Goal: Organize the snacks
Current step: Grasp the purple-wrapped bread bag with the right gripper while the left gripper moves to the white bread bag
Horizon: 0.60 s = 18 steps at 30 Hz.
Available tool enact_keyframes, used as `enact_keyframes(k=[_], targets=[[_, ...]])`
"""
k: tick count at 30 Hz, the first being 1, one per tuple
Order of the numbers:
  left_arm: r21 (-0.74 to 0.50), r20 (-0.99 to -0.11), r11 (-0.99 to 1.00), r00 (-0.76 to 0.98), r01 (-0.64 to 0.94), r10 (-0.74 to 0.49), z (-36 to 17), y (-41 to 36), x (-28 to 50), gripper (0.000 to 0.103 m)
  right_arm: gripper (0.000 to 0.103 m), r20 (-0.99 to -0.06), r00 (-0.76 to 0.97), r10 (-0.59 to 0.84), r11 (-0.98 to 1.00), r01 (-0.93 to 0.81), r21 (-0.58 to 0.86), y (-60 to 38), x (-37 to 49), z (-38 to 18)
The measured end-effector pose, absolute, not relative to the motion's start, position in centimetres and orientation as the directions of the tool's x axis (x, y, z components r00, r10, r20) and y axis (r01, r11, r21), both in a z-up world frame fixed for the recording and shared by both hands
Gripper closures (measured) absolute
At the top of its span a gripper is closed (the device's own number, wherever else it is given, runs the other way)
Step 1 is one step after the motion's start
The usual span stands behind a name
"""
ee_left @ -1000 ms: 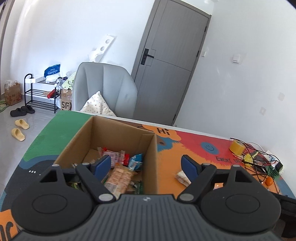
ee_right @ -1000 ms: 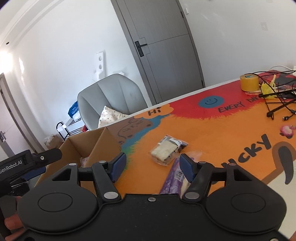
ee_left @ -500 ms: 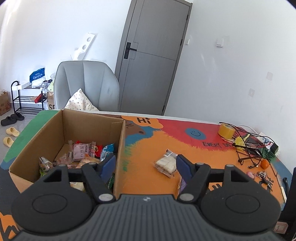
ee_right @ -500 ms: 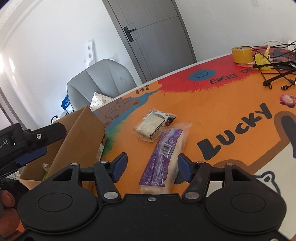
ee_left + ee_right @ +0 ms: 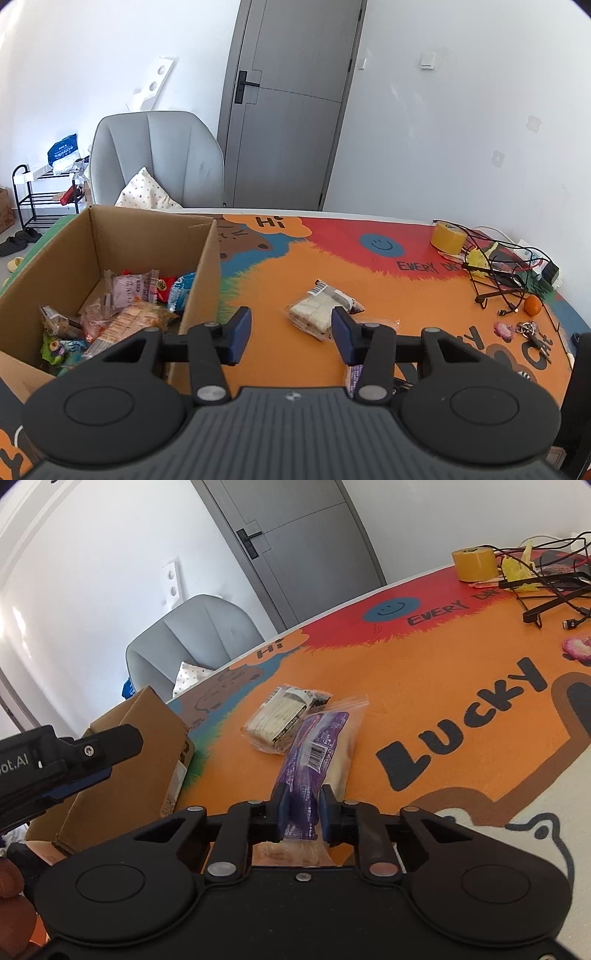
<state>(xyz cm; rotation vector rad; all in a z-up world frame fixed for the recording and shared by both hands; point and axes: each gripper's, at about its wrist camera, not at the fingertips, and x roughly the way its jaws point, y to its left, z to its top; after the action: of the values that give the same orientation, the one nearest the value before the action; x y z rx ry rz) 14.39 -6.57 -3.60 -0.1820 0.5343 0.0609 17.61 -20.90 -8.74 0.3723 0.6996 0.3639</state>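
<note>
A brown cardboard box stands at the left of the table with several wrapped snacks inside. A clear sandwich pack lies on the orange mat just past my left gripper. That gripper's jaws are closing, with nothing between the pads. In the right wrist view, a long purple snack packet lies next to the sandwich pack. My right gripper is closing on the packet's near end, and its pads press on the wrapper. The left gripper shows there beside the box.
A yellow tape roll, a tangle of black cables, a small orange and keys sit at the table's right. A grey chair stands behind the box. A person's hand shows at the lower left.
My left gripper has swung right from over the box to the sandwich pack, its jaws narrowing. My right gripper has come down and shut on the purple packet.
</note>
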Motion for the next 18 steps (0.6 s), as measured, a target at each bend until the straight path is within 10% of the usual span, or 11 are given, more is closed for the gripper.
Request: enact_keyframes(k=[13,18], targets=[[-0.135,-0.549,0.987,0.836,-0.091,0.002,-5.0,-9.0,17.8,0.056,0.094,-0.548,0.747,0.377,0.881,-0.107,0.46,-25.2,18.8,-9.1],[-0.131,-0.552,0.987,0.834,-0.097,0.008,-5.3,-9.1,18.8,0.056,0.077,-0.517,0.75,0.413,0.863,-0.142,0.484,-25.0,19.1,-8.4]])
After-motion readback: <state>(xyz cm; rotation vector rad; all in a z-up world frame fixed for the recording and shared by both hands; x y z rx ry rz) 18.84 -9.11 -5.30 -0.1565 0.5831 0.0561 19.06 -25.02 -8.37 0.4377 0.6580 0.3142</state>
